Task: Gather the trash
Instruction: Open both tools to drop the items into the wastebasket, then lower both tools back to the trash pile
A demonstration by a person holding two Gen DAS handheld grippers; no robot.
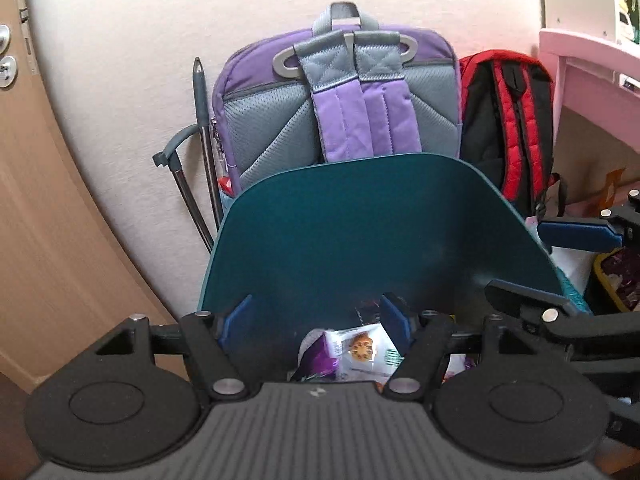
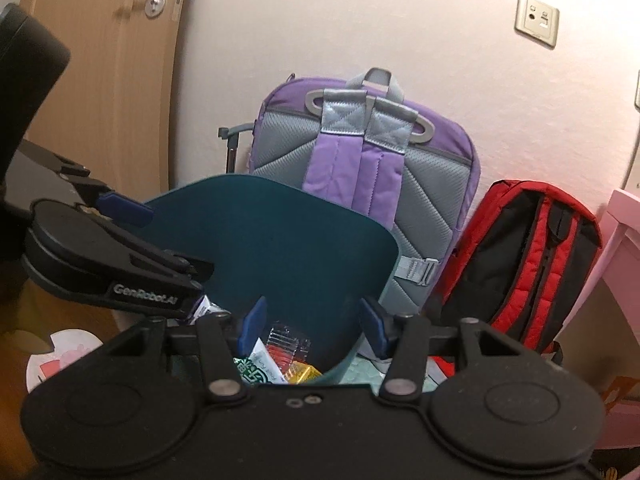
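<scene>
A teal trash bin (image 1: 360, 220) stands open below both grippers, against two backpacks. My left gripper (image 1: 316, 320) is open above the bin's mouth. A white and purple cookie wrapper (image 1: 360, 350) lies below its blue pads (image 1: 394, 320), and neither pad touches it. More wrappers (image 2: 276, 356) show inside the bin (image 2: 280, 232) in the right wrist view, white-green, clear-red and yellow. My right gripper (image 2: 312, 322) is open over the bin's near right rim with nothing between its fingers. The left gripper's body (image 2: 120, 280) reaches in from the left there.
A purple and grey backpack (image 1: 340, 100) and a red and black backpack (image 1: 508, 120) lean on the wall behind the bin. A wooden door (image 2: 108, 80) stands at the left, pink furniture (image 1: 592, 64) at the right. A grey metal handle frame (image 1: 196, 168) stands beside the purple backpack.
</scene>
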